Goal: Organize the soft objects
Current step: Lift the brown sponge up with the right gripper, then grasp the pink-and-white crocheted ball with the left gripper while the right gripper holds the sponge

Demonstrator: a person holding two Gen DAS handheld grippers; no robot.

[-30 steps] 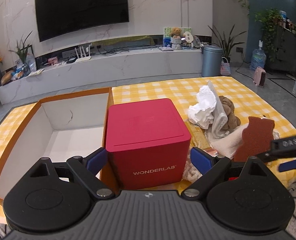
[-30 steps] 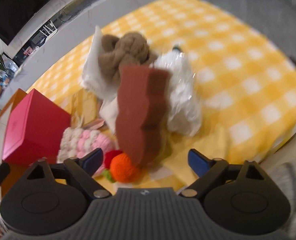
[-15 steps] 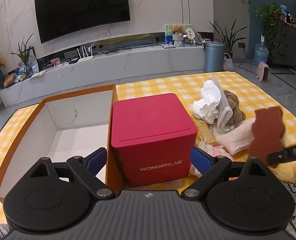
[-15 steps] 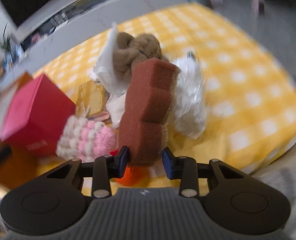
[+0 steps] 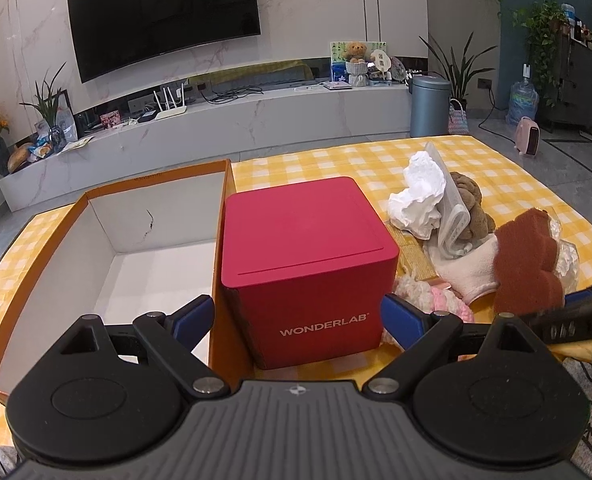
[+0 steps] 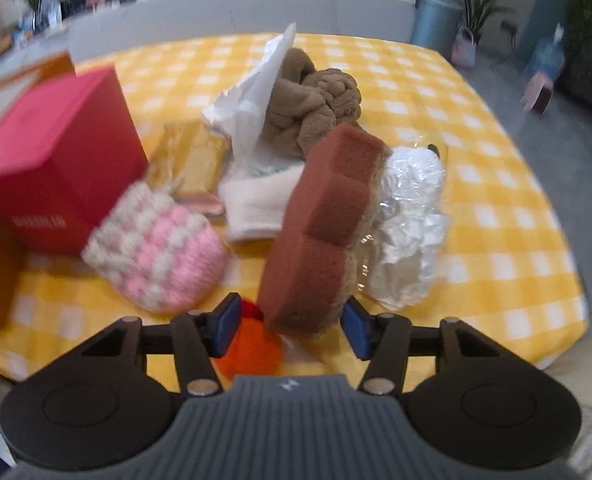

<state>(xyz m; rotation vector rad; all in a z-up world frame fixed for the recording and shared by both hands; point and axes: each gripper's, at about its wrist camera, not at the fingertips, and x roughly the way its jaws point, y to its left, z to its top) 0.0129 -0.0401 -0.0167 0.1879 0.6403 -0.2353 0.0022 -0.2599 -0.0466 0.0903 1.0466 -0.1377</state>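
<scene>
A brown wavy-edged sponge stands tilted between the pads of my right gripper, whose jaws are opening. Its left pad stands apart from the sponge, and the right pad is at its edge. In the left wrist view the sponge rises above a right gripper finger. Around it lie a pink-and-white knitted hat, a brown plush cloth, a white sock, crumpled clear plastic and an orange ball. My left gripper is open and holds nothing.
A red box marked WONDERLAB stands in front of the left gripper. An open orange-edged carton with a white inside sits to its left. A yellow packet lies by the red box. The yellow checked tablecloth ends at the near edge.
The right jaws closed on the sponge, squeezing it, and have since widened. The right wrist rolled, so the sponge leans differently. The left gripper stayed put.
</scene>
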